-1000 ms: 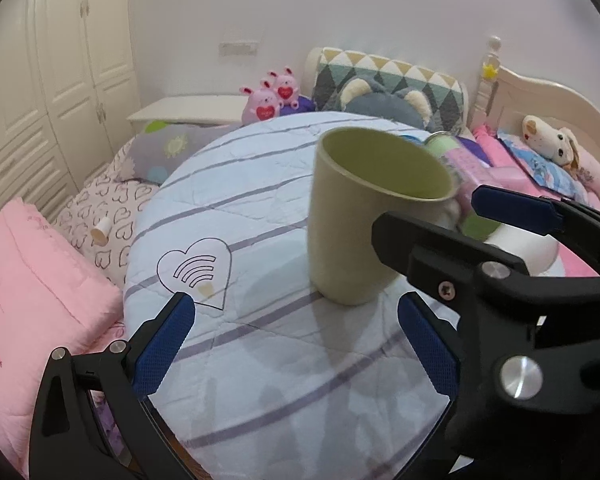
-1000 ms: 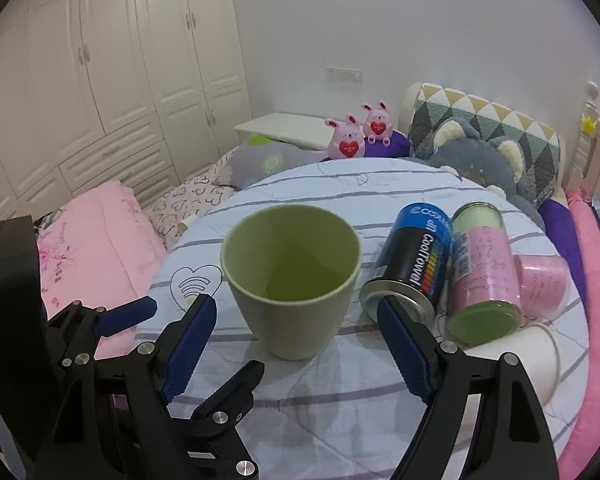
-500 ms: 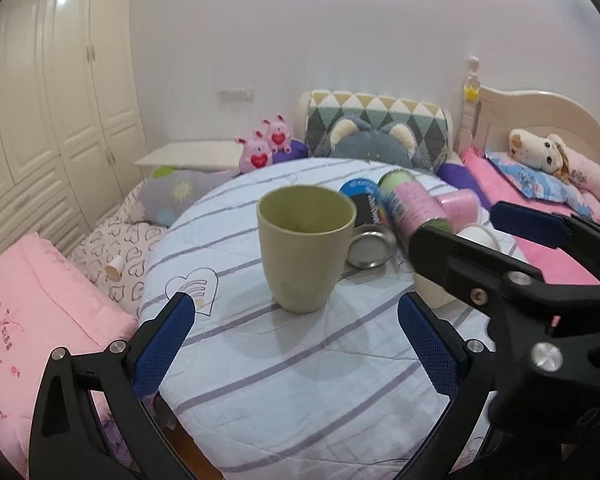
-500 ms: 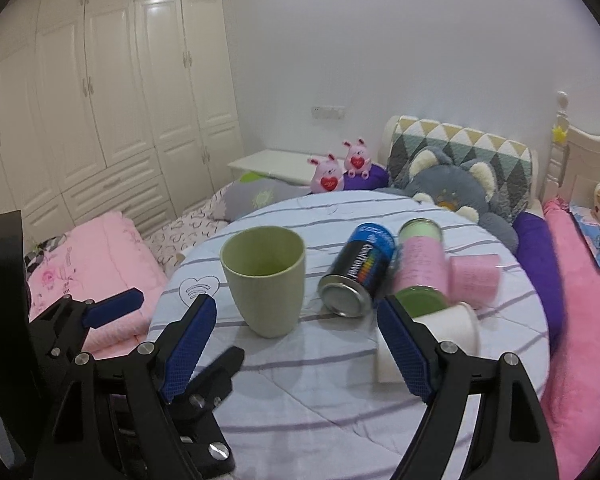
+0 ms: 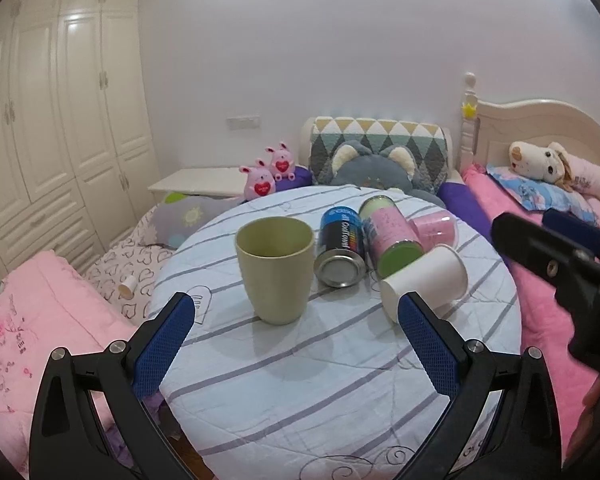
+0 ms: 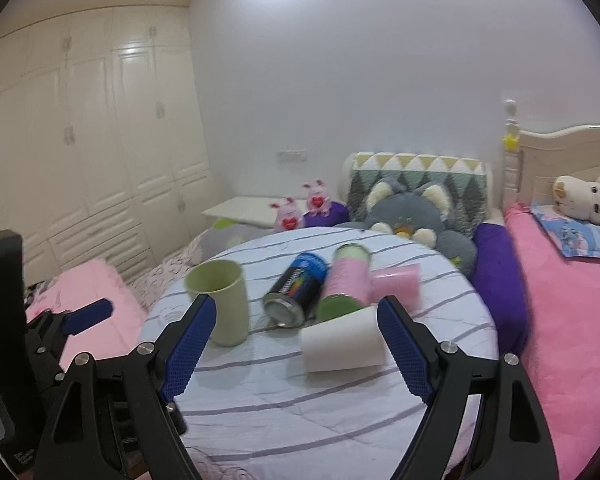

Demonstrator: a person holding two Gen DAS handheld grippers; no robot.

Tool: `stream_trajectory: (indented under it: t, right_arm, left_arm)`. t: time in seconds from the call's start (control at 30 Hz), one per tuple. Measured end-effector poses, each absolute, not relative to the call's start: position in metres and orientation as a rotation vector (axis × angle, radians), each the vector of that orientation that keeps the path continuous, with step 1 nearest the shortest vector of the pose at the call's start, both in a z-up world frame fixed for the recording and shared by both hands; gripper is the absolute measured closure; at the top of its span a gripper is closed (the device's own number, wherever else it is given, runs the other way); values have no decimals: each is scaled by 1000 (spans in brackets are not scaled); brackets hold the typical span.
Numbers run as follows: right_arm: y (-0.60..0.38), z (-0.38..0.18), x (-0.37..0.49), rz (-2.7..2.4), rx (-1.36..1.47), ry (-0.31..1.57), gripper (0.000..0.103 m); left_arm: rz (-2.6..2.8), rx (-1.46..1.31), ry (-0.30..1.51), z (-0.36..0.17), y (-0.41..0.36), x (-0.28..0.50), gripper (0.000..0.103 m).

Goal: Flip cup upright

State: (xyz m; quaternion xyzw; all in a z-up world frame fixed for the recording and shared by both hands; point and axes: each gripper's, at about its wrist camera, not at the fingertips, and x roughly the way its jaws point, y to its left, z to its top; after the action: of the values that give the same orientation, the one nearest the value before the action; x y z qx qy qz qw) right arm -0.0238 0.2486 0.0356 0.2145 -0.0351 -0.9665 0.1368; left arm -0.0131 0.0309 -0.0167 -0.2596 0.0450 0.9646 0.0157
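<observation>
A pale green cup [image 5: 275,269] stands upright, mouth up, on the round striped table [image 5: 300,380]; it also shows in the right wrist view [image 6: 222,302]. My left gripper [image 5: 296,344] is open and empty, held back from the cup at the table's near side. My right gripper [image 6: 294,348] is open and empty, also drawn back from the table; its body shows at the right in the left wrist view [image 5: 560,276].
Lying on their sides beside the cup are a black and blue can [image 5: 340,254], a pink and green can [image 5: 392,242], a pink cup [image 5: 436,230] and a white paper cup [image 5: 424,280]. A bed [image 5: 540,216], plush toys and a wardrobe [image 5: 60,128] surround the table.
Both grippers have pulled back and up from the green cup, which now looks smaller and farther. The cup stays upright and still. The right gripper has drifted to the right.
</observation>
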Motion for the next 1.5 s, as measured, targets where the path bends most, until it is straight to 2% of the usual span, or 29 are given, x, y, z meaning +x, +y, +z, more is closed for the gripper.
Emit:
stream_trajectory:
  t: [1.5]
  right_arm:
    - [276, 25, -13, -2934, 677, -54, 19]
  left_arm:
    - [3056, -771, 113, -10, 50, -15, 0]
